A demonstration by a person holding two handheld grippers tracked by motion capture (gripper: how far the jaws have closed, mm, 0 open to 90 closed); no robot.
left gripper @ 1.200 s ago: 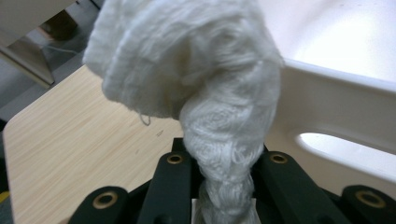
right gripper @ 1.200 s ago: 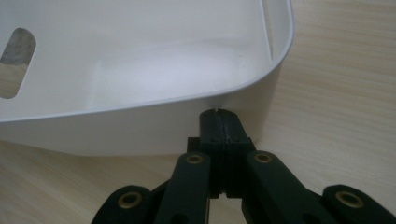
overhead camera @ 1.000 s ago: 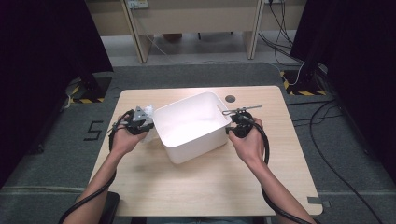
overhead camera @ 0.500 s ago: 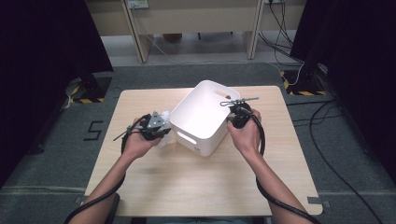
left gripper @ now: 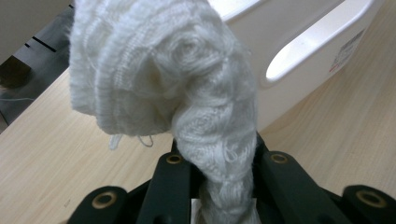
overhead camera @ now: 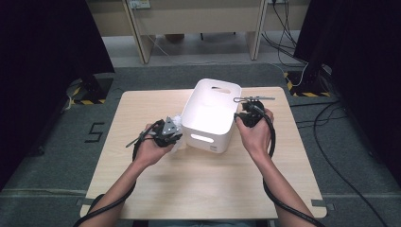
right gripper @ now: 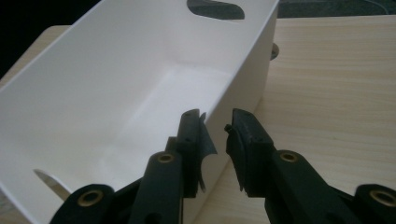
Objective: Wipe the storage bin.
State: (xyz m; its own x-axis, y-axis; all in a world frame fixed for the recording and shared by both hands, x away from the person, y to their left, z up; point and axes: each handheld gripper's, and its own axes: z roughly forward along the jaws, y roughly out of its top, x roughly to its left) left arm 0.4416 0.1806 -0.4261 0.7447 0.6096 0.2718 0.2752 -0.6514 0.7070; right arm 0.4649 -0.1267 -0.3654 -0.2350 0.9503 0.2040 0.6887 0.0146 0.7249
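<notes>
Left tool [left gripper: 212, 186] clamped on a white knitted cloth [left gripper: 163, 79] beside the white bin [overhead camera: 213, 113] mid-surface; right tool [right gripper: 215, 140] just parting astride the bin's rim.

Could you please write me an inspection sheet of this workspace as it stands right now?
Surface: light wooden table, bare in front.
Job's things: white plastic bin with handle slots stands mid-table; a white knitted cloth hangs bunched beside its near wall.
Clutter: a small dark round thing lies on the table behind the bin; too small to identify.
Grippers: left gripper is shut on the cloth. Right gripper straddles the bin's side wall; its jaws have just been opening, and the pads stand apart from the wall.
Cables: one trails from each gripper along the forearm; more lie on the floor at right.
Surroundings: grey carpet, black curtains, pale furniture legs behind.
</notes>
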